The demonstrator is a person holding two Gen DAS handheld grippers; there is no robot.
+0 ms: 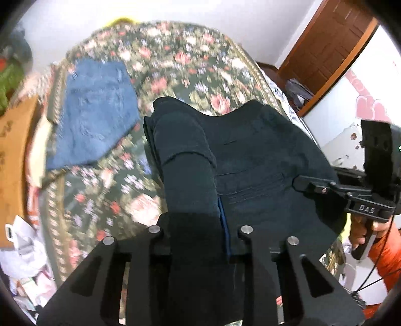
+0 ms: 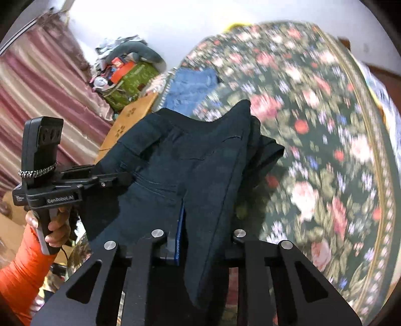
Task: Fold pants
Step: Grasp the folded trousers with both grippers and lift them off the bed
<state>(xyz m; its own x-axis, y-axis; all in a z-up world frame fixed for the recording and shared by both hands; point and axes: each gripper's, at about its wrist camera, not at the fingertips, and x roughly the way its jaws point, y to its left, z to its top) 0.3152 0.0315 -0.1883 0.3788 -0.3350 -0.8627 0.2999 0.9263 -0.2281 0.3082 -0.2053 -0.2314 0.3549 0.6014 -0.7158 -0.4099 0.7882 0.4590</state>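
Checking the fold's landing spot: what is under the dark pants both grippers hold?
The floral bedspread spreads below the dark pants, with folded blue denim lying off to the side. Whatever sits directly beneath the hanging cloth is covered.

Floral bedspread (image 1: 175, 62) before me: dark ground, pink and red blooms, gold border at edge. Folded blue denim piece (image 1: 92, 112) lying flat on it, far left side. Brown wooden door (image 1: 330, 50) at upper right of my left view. White wall (image 2: 155, 22) behind bed. Striped maroon curtain (image 2: 37, 82) at left of my right view. Green bag (image 2: 130, 82) beside it, heaped with clutter. Cardboard box (image 2: 125, 125) just below bag. White crumpled items (image 1: 22, 253) on floor, lower left.
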